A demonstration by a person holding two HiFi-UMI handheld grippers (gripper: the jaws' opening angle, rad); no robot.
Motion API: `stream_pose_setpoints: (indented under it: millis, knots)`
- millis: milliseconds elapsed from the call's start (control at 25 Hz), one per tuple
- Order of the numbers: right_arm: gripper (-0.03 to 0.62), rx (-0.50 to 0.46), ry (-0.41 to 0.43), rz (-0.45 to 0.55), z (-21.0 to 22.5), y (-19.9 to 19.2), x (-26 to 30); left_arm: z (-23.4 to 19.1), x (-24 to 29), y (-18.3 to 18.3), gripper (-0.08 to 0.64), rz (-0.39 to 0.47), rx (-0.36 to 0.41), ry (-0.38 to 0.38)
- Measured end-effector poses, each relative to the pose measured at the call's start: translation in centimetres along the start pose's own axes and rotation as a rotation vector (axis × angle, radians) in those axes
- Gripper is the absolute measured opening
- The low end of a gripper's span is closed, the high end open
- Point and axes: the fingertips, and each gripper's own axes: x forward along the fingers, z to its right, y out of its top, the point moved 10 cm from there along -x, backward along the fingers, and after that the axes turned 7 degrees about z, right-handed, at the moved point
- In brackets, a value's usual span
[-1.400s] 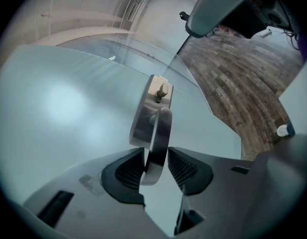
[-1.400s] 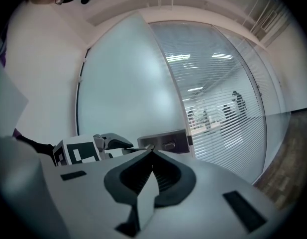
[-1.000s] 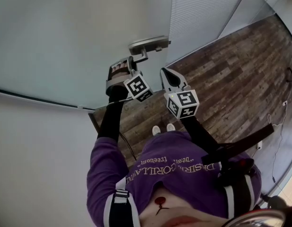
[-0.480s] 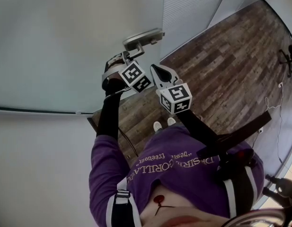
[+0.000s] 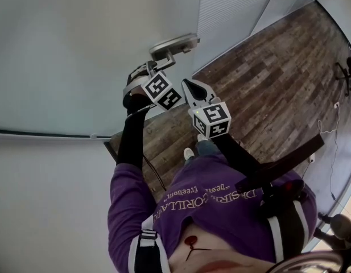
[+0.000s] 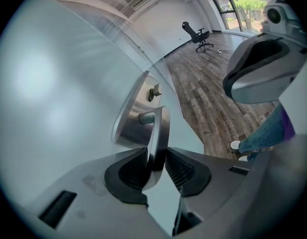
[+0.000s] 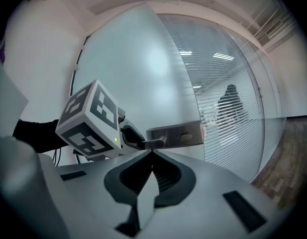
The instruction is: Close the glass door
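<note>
Left gripper (image 5: 153, 68) is on the handle: its jaws are pinched on the brushed silver metal lever (image 6: 158, 131), ribbed pads pressing on either side of the flat bar, which runs straight up and away from the tips to its round stem. Just beyond the jaws sits the rectangular brushed steel handle plate (image 5: 174, 44), fixed to the big pale frosted glass door (image 5: 78, 50) that fills everything ahead and to the left of this gripper. Right gripper (image 7: 152, 152) sits just beside the left one, on its right side, jaws pressed together at the tips with nothing between them, pointing towards the same plate but short of it. From the right gripper's view the left gripper's marker cube (image 7: 89, 121) sits ahead and left, the plate straight ahead. Dark wood-plank floor (image 5: 266, 67) stretches off to the right of both grippers.
</note>
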Motion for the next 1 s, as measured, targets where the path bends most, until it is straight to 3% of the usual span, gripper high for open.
stream_pose_setpoints:
  millis: [1000]
  knots:
    - [-0.009, 0.034, 0.115, -0.007, 7.5, 2.1, 3.6, -3.5, 2.4, 0.9, 0.106, -0.083, -0.111, -0.025]
